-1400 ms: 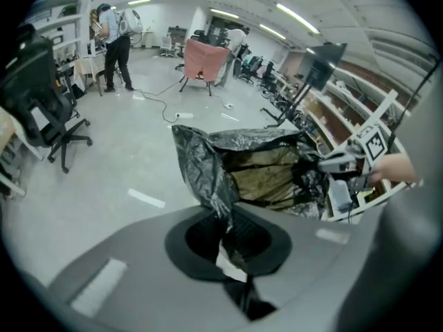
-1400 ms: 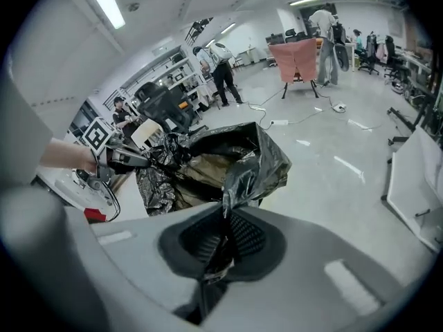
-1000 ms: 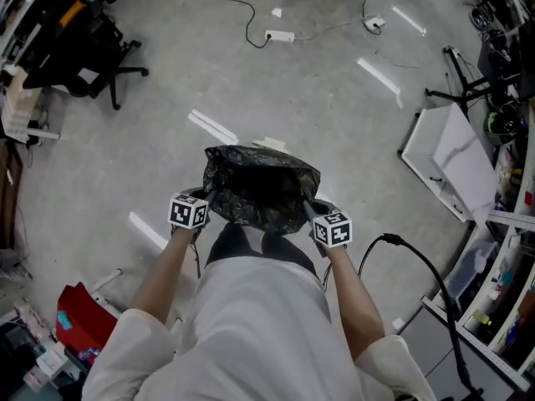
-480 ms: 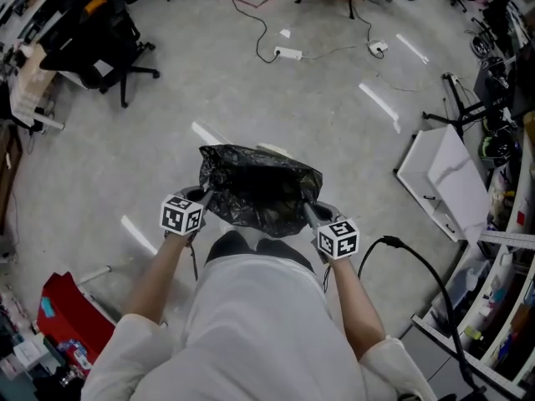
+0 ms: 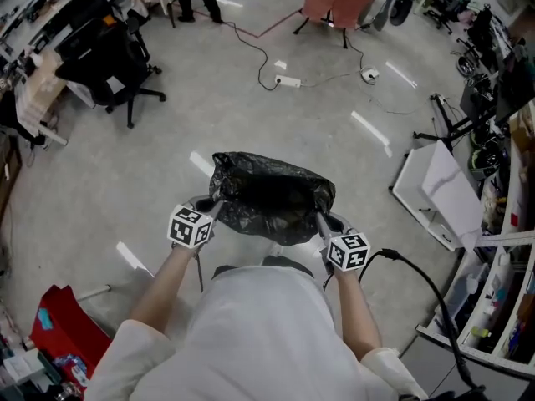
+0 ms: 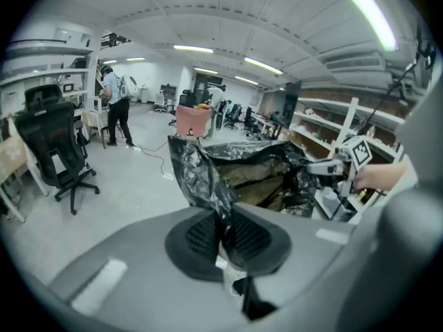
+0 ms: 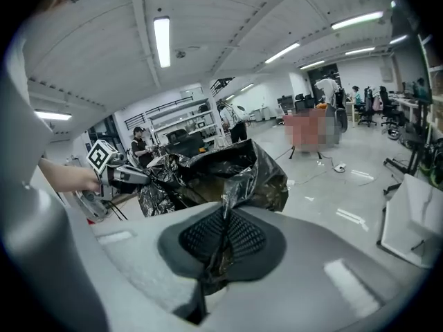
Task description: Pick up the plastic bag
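Two-handed, the left gripper [image 5: 214,209] and right gripper [image 5: 323,220] each pinched film at opposite sides of the crinkled black plastic bag [image 5: 272,197], jaws pressed together, apparently to keep its mouth spread as it hung lifted just ahead of the person's white-shirted torso [image 5: 263,332].

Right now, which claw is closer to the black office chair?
Left. The left claw grips the bag by the edge on the chair side; the right claw grips the opposite edge, with the bag between it and the chair.
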`<state>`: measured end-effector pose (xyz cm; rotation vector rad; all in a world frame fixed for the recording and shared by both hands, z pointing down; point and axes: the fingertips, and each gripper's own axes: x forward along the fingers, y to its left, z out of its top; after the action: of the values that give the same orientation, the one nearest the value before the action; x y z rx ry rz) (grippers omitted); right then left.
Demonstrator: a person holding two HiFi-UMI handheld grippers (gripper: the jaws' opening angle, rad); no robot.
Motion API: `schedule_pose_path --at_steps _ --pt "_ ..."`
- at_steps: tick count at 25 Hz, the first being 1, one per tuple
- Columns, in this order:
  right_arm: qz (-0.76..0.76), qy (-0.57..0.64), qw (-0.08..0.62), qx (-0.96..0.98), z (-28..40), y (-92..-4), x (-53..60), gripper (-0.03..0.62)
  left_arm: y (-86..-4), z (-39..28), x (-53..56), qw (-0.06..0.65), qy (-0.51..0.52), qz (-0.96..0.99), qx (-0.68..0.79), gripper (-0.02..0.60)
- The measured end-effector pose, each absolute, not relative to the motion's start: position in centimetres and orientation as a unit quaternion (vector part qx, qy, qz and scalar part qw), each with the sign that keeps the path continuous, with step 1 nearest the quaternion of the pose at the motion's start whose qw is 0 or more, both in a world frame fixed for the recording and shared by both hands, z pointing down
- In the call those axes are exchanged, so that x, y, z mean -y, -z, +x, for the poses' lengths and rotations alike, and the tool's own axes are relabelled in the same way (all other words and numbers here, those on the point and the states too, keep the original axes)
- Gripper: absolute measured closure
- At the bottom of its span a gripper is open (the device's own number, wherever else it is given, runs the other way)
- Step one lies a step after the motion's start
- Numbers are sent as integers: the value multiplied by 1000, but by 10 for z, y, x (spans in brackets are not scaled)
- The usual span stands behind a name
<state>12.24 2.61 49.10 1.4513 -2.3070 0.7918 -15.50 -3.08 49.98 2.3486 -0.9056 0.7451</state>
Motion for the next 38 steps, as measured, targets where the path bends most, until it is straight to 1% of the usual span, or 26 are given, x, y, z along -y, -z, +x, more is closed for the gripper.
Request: schedule_pose_path --at_steps 11,17,21,26,31,38 --pt "564 -250 124 777 62 -458 -94 591 -459 -213 -20 215 -249 891 313 575" --pt "581 -233 131 769 28 -451 -139 591 -446 -242 -55 198 -248 901 296 575" --pt "592 -223 135 763 16 -446 -166 591 -439 -253 -78 190 -245 906 286 575" --pt "596 -213 150 760 17 -443 -196 591 -435 -250 -109 184 -259 909 270 575" --pt "589 -210 150 766 26 -436 -216 591 -434 -240 -135 183 -269 908 265 575" --pt "575 -224 120 778 36 -424 -242 591 -427 -221 -160 189 -267 903 279 575"
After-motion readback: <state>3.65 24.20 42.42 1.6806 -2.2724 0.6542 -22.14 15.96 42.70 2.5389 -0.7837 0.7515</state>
